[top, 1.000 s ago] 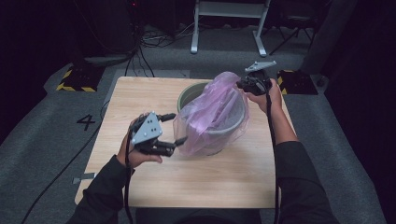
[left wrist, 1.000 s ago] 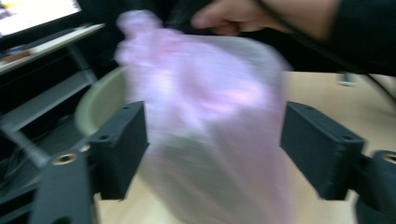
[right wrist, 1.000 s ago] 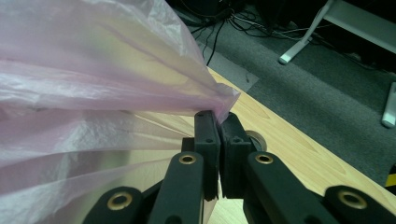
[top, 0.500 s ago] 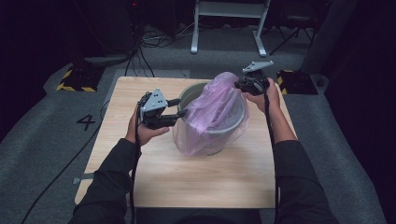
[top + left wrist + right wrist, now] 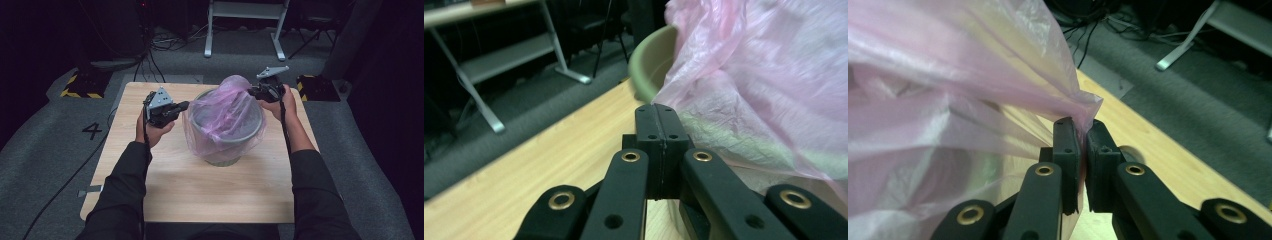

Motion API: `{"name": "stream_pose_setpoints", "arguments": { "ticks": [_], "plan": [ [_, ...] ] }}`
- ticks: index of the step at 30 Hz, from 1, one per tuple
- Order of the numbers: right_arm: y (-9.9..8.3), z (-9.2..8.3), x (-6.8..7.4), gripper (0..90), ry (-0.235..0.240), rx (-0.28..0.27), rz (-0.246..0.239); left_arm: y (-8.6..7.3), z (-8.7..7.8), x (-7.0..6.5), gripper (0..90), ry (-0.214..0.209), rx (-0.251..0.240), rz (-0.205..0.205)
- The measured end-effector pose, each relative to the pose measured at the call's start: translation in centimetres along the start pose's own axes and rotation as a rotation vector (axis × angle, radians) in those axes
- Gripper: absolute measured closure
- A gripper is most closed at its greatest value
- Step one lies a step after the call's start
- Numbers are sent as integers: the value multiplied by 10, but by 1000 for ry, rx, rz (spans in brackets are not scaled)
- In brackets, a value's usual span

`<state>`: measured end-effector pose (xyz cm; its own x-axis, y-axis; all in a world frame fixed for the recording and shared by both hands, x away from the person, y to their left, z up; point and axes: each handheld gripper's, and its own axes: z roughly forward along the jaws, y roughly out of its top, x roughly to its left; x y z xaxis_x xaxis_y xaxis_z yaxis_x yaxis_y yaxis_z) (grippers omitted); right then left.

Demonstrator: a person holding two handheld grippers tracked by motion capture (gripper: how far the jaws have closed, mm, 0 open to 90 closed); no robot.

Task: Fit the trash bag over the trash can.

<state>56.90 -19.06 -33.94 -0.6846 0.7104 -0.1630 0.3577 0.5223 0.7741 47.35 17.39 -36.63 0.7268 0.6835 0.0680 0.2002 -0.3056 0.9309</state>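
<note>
A translucent pink plastic bag (image 5: pixel 225 112), crinkled, is draped over and into a grey-green bin (image 5: pixel 225 145) standing mid-table. The right gripper (image 5: pixel 252 91) is clamped on the bag's far-right edge. The left gripper (image 5: pixel 184 105), its jaws just closed together with nothing between them, sits at the bin's left rim. The wooden table (image 5: pixel 200 190) stands on grey carpet (image 5: pixel 50 150) in a dark room.

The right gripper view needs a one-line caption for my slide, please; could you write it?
Right gripper pinching a fold of the pink plastic bag above the wooden table.
</note>
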Motion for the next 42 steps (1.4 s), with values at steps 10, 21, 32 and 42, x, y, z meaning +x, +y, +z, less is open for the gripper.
{"name": "stream_pose_setpoints", "arguments": {
  "ticks": [10,21,32,42],
  "plan": [
    [-17,17,-8,900,79,15,75,-29,38,18,900,-48,66,-148],
    [-36,37,-10,900,125,78,127,-48,68,16,900,-66,173,-180],
    [-65,26,-17,787,98,49,173,-73,49,24,900,-20,190,-198],
    [-80,-28,-29,480,28,-44,136,-64,-11,29,287,68,112,-201]
  ]
}}
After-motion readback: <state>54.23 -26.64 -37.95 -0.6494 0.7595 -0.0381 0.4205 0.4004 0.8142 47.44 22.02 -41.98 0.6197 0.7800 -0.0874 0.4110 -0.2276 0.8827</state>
